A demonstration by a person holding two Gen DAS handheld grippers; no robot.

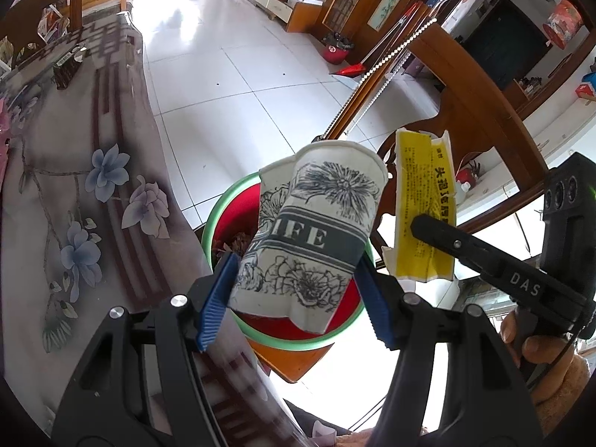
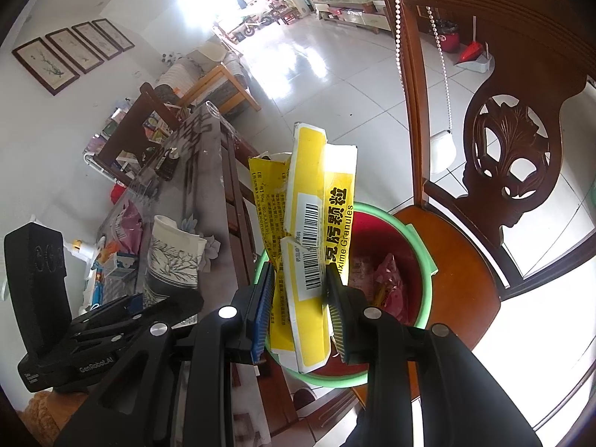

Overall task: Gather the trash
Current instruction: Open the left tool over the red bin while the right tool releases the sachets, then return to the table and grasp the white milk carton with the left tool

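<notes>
Trash in both grippers, held above a bin. The left gripper (image 1: 294,290) is clenched on a crushed paper cup (image 1: 313,231), white with black flower drawings and a dark band of lettering; its blue pads (image 1: 218,294) press the cup's lower sides, and the open rim tilts up and away. The right gripper (image 2: 300,294) is clenched on a flattened yellow and white medicine box (image 2: 309,231) with barcodes and printed text, torn along its edges, standing nearly upright between the jaws. In the left wrist view the box (image 1: 424,208) sits just to the right of the cup, close but apart, with the right gripper (image 1: 428,227) reaching in from the right edge and part of a hand (image 1: 536,350) behind it.

Below both pieces is a red bin (image 2: 387,231) with a pale green rim, standing on the seat of a carved wooden chair (image 2: 514,156). Some crumpled scraps lie inside the bin. The cup hangs over the bin's mouth; the box hangs over its near left rim.

Beside the chair is the long edge of a table (image 1: 93,186) covered in a grey cloth printed with blue and purple flowers. A white tiled floor (image 1: 223,74) stretches beyond.
</notes>
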